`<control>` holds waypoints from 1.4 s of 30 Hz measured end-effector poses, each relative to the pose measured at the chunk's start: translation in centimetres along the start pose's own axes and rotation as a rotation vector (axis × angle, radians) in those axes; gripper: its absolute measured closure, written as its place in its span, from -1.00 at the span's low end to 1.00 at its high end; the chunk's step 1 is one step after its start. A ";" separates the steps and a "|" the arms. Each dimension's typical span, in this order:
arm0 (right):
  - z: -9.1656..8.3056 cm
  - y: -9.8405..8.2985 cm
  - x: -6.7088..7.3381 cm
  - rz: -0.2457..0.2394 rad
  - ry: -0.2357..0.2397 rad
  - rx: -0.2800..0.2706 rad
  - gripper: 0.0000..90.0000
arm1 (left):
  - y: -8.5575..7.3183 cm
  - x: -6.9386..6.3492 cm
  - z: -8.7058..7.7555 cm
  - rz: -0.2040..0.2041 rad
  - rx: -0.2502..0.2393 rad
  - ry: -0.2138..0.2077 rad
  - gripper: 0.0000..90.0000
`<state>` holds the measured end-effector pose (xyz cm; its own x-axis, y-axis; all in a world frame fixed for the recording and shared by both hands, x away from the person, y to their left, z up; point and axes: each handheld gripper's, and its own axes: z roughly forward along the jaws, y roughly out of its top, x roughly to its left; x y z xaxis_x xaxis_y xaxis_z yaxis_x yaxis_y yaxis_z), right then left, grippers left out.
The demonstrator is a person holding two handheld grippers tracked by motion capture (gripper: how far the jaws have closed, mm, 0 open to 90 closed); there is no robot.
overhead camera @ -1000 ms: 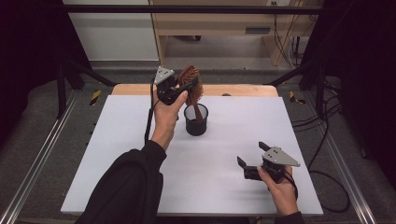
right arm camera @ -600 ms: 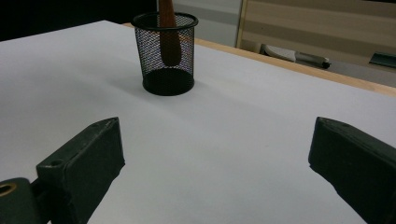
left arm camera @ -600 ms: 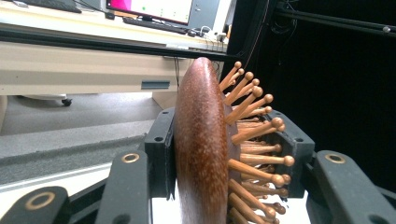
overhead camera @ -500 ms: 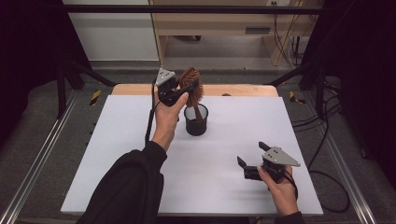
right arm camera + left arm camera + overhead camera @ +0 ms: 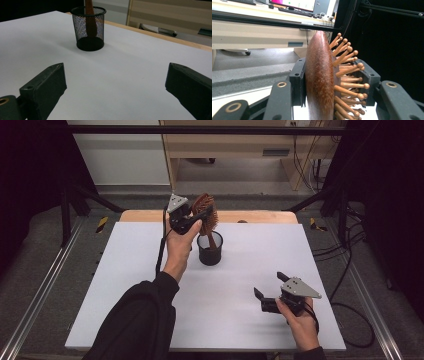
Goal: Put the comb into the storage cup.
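My high view looks forward and down over the white tabletop (image 5: 125, 285), while my right gripper view sits low near its near edge, sharing the mesh cup (image 5: 88, 27).

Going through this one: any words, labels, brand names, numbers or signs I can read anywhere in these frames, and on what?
None can be read.
Monitor behind the desk in the left gripper view: lit screen, content too small and blurred to read.
Wooden hairbrush, mesh cup, left gripper, right gripper: no print visible.
Yellow-black hazard stripes on the floor: pattern only, no text.
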<state>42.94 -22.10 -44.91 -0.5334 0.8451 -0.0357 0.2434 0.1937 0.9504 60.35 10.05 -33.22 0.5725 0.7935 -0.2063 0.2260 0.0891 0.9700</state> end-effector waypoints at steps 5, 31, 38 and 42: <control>0.0 0.0 0.0 0.000 0.001 0.000 -0.92 | -0.1 0.0 0.0 -0.004 -0.001 -0.001 0.13; 0.0 0.0 0.0 0.002 0.004 0.002 -0.92 | -0.6 0.0 0.2 -0.006 0.009 -0.003 0.12; 0.0 0.0 0.0 0.001 0.003 0.003 -0.92 | -0.6 0.0 0.2 -0.012 0.007 -0.006 0.12; 0.0 0.0 0.0 0.002 0.004 0.003 -0.92 | -0.8 -0.2 0.2 -0.010 0.010 -0.011 0.12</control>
<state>42.96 -22.06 -44.94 -0.5359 0.8436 -0.0331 0.2468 0.1940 0.9494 60.20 9.71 -33.94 0.5790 0.7858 -0.2175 0.2397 0.0909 0.9666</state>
